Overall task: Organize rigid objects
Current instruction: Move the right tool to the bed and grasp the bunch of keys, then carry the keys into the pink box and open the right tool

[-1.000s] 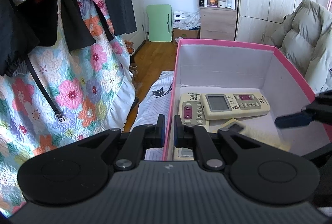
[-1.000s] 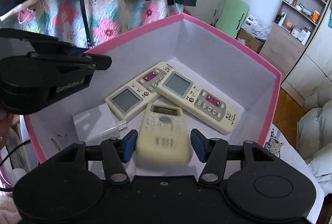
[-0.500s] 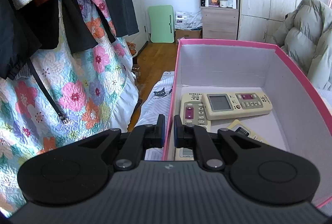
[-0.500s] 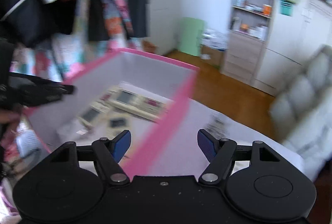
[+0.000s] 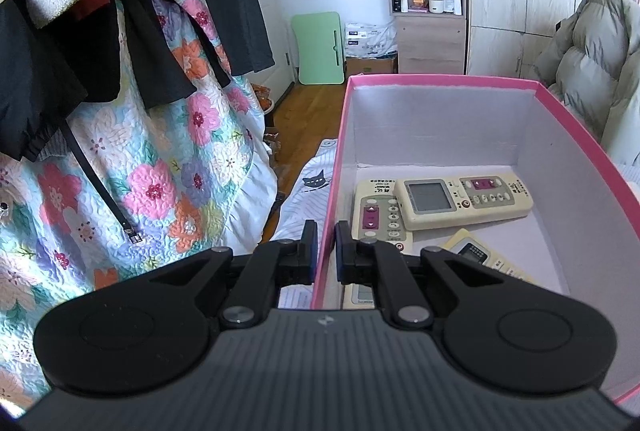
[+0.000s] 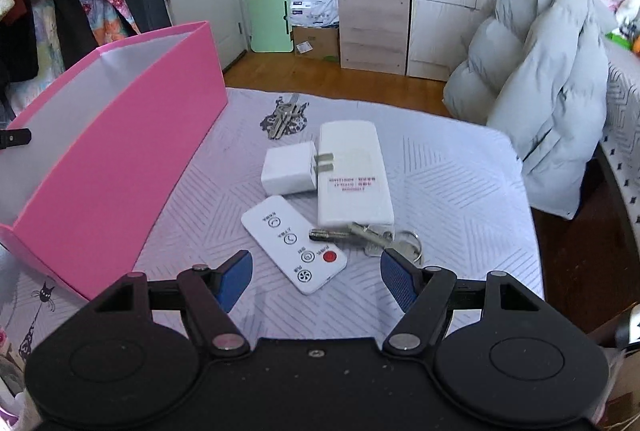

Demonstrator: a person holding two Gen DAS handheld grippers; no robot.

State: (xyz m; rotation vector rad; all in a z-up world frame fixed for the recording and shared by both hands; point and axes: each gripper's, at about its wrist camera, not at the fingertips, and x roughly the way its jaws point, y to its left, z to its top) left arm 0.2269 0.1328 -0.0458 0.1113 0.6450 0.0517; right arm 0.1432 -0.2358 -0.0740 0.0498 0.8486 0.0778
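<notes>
While the pink box (image 5: 552, 159) wall is pinched by the left hand-held gripper (image 5: 324, 247), the right hand-held gripper (image 6: 316, 279) is held wide open and empty near the white fan remote (image 6: 294, 243); a lowering and closing around it is judged next.

Two close wrist views, pink box (image 5: 440, 81) (image 6: 120, 167) shared

We saw a bed cover (image 6: 460, 167) with a pale line pattern carrying a pink box (image 6: 120, 167) at its left. Beside the box lay a white charger (image 6: 286, 171), a white remote (image 6: 294, 243), a larger white remote face down (image 6: 352, 175) and two key bunches (image 6: 284, 117) (image 6: 376, 237).
</notes>
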